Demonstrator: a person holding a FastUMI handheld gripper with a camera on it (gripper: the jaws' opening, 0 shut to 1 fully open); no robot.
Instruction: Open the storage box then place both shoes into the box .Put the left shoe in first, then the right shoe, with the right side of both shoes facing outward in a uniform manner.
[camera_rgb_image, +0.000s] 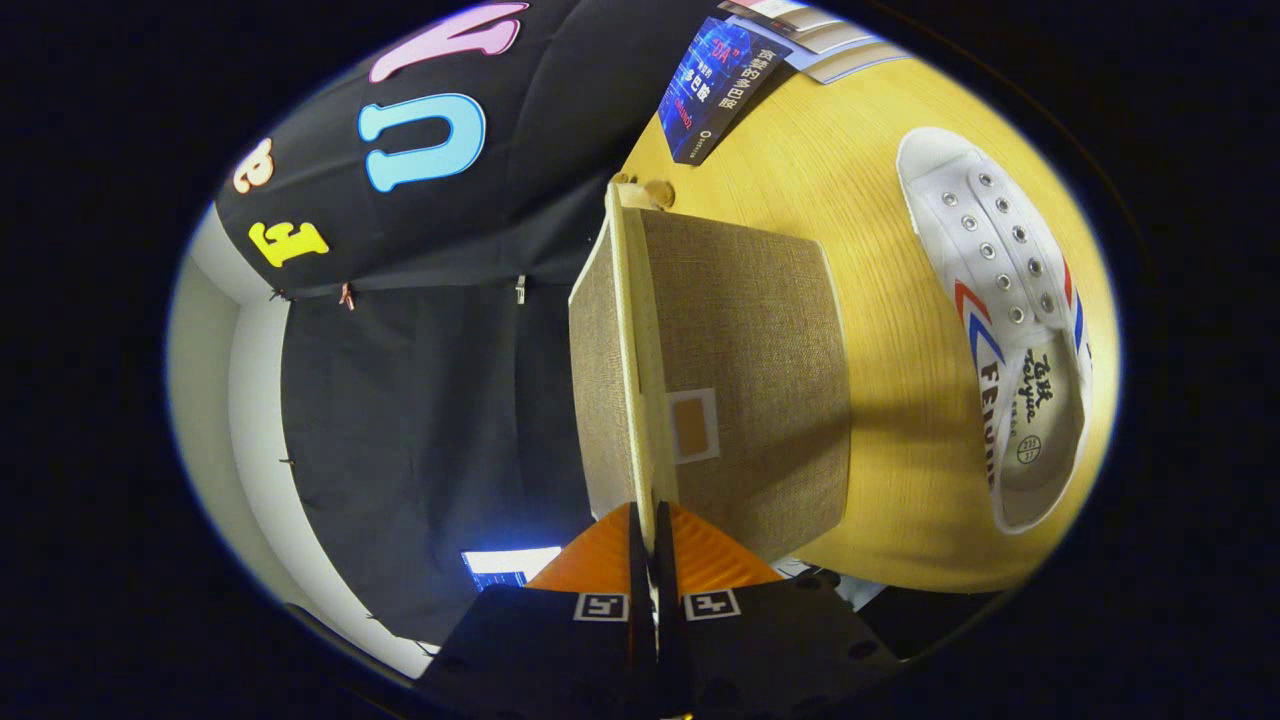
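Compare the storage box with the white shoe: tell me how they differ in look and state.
The storage box is covered in plain brown woven fabric; the white shoe has metal eyelets and red and blue stripes. The gripper has its fingers closed on the box's pale lid edge, while the shoe lies untouched beyond the box. Both rest on the wooden table.

Inside of the tan fabric storage box (745, 380) hidden behind its pale raised lid edge (635, 370), gripper (655, 535) fingertips' contact with that edge unclear, white canvas shoe (1005, 330) beyond the box, its sole unseen
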